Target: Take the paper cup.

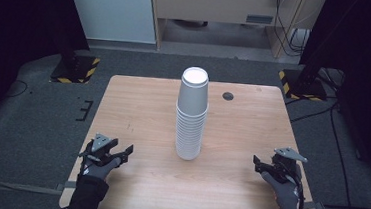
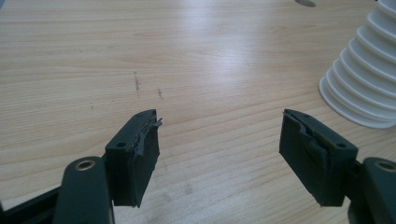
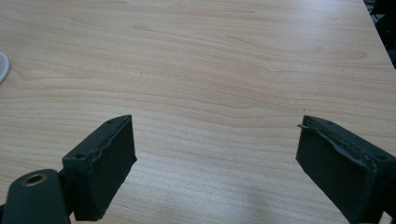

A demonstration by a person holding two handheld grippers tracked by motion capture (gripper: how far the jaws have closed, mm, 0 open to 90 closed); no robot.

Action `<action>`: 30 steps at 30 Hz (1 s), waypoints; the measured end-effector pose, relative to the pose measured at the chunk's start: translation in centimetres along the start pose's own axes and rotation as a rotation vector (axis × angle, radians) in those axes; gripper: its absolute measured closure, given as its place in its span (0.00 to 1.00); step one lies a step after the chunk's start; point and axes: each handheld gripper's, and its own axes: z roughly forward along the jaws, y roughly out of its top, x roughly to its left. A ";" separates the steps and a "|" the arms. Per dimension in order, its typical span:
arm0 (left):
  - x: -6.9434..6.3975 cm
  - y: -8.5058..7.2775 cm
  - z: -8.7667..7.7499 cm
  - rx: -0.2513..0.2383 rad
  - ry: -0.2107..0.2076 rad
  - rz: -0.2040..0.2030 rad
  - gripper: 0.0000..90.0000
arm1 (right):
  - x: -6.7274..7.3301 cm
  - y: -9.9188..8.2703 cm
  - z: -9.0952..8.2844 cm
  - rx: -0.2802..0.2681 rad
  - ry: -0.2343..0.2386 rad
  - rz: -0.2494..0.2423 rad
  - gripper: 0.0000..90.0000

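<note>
A tall stack of white paper cups [image 1: 192,114] stands upside down at the middle of the wooden table [image 1: 148,111]. My left gripper [image 1: 119,153] rests near the table's front left, open, with nothing between its jaws. In the left gripper view the gripper [image 2: 219,122] faces bare wood, and the cup stack's [image 2: 362,79] ribbed rims show at the right edge. My right gripper [image 1: 260,164] sits near the front right, open and empty. In the right gripper view the gripper [image 3: 215,126] looks over bare wood, with a sliver of the cup stack's [image 3: 3,65] rim at the far left.
A small dark round hole [image 1: 228,96] lies in the tabletop behind the cups. Gloved hands [image 1: 99,168] hold both grippers from the near edge. Black stands with yellow-striped bases [image 1: 76,68] flank the table on the grey floor, with cables [image 1: 332,126] at the right.
</note>
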 end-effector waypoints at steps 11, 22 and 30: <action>0.0 0.0 0.0 0.003 0.003 0.022 0.28 | 0.4 0.7 -1.0 -0.055 0.009 -0.009 0.13; -0.2 0.1 0.0 -0.021 -0.011 0.020 0.28 | 1.6 1.6 -2.2 -0.104 0.066 -0.021 0.12; -0.3 0.1 0.0 -0.023 -0.011 0.028 0.28 | 2.2 2.5 -2.9 -0.138 0.091 -0.029 0.12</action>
